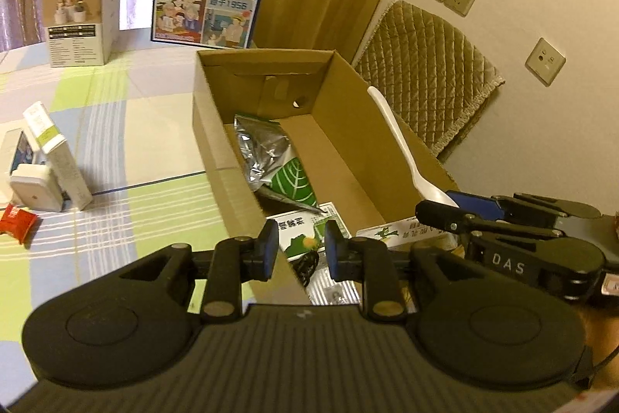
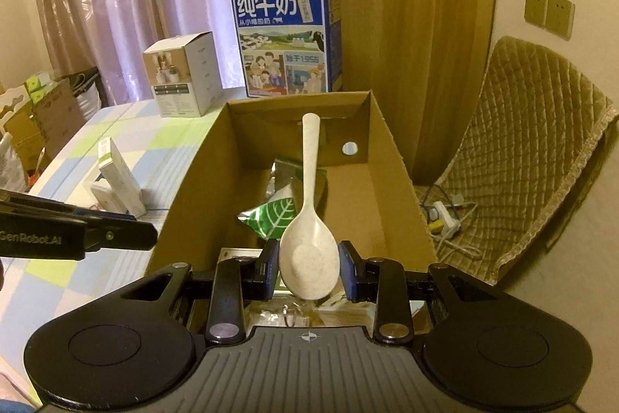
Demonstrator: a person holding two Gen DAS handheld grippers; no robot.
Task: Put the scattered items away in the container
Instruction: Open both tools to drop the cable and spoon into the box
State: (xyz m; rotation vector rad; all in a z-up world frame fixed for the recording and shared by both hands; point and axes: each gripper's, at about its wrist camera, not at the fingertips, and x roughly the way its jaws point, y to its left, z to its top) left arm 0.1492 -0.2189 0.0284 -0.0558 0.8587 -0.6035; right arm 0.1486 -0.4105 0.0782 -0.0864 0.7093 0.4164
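**Spoon over the box**

A checked tabletop (image 1: 127, 126) carries an open cardboard box (image 2: 193, 180), a foil bag (image 1: 271, 157) inside. The right gripper (image 2: 308, 262) has its jaws clenched on a white spoon (image 2: 309, 219), handle toward 12 o'clock. The left gripper (image 1: 301, 250), at the box's near wall, grasps nothing, its jaws slightly apart.

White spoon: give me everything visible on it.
The white spoon looks like faintly speckled plastic: a broad oval bowl and a long flat handle with a rounded end. The right tongs are shut on the bowl, one blue pad on each side edge. The handle points away from the tongs, out over the open cardboard box, above the packets inside. In the left wrist view it shows as the spoon over the box's right wall.
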